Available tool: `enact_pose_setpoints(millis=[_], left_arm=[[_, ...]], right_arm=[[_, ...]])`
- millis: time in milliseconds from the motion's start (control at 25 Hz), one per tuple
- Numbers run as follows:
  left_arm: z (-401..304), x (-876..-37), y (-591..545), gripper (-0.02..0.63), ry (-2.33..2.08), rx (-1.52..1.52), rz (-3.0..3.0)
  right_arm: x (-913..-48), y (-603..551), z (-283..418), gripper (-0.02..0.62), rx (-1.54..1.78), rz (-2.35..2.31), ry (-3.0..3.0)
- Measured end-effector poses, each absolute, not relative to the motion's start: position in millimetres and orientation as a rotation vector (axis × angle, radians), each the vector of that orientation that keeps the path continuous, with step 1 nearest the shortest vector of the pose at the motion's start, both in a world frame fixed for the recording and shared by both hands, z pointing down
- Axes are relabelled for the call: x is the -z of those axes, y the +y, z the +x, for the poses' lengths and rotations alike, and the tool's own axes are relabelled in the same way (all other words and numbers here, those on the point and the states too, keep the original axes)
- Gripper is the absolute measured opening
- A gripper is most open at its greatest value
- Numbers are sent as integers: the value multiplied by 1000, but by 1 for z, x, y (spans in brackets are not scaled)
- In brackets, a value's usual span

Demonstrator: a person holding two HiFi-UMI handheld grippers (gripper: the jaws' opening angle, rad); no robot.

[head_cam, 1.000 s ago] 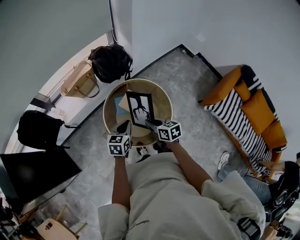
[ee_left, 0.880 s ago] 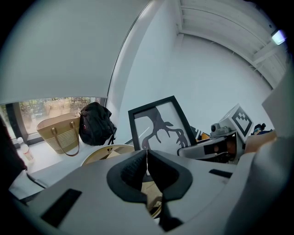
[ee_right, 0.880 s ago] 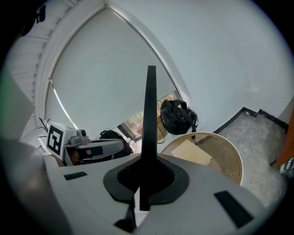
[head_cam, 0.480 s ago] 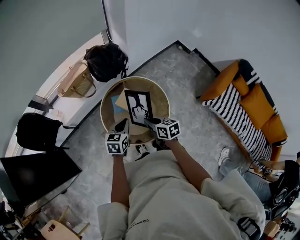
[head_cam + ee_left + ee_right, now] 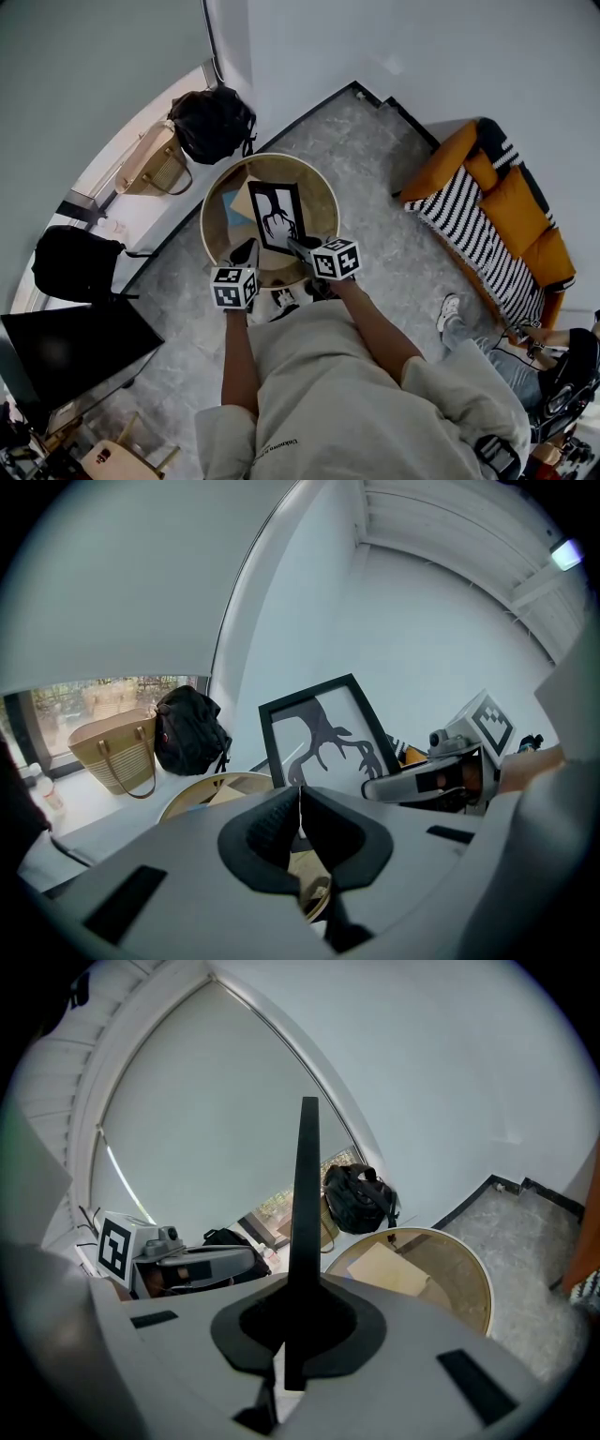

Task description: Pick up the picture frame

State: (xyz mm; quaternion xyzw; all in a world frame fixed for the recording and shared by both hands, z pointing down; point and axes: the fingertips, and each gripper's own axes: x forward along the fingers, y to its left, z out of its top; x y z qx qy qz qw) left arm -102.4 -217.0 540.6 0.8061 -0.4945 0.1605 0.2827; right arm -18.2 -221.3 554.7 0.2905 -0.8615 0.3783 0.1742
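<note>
The picture frame (image 5: 277,216) is black with a dark branching shape on white. It stands upright above the round wooden table (image 5: 322,201). My right gripper (image 5: 296,247) is shut on the frame's lower right edge. In the right gripper view the frame (image 5: 306,1194) shows edge-on, rising from between the jaws (image 5: 295,1330). My left gripper (image 5: 246,253) hovers to the left over the table's near rim, shut with nothing in it. In the left gripper view the frame (image 5: 323,738) stands beyond the closed left gripper (image 5: 300,827), with the right gripper (image 5: 441,775) at its right.
A beige card (image 5: 242,201) lies on the table. A black backpack (image 5: 211,122) and a tan tote bag (image 5: 155,159) sit on the sill behind it. An orange and striped sofa (image 5: 497,220) is at the right, a dark bag (image 5: 66,262) at the left.
</note>
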Motion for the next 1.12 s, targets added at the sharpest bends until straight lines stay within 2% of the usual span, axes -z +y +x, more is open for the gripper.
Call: enact_pose_setpoints(millis=[1120], left_arm=[[-91, -538, -222, 20, -1279, -429, 2202]], right_arm=[[-553, -224, -8, 40, -1086, 874, -2439]])
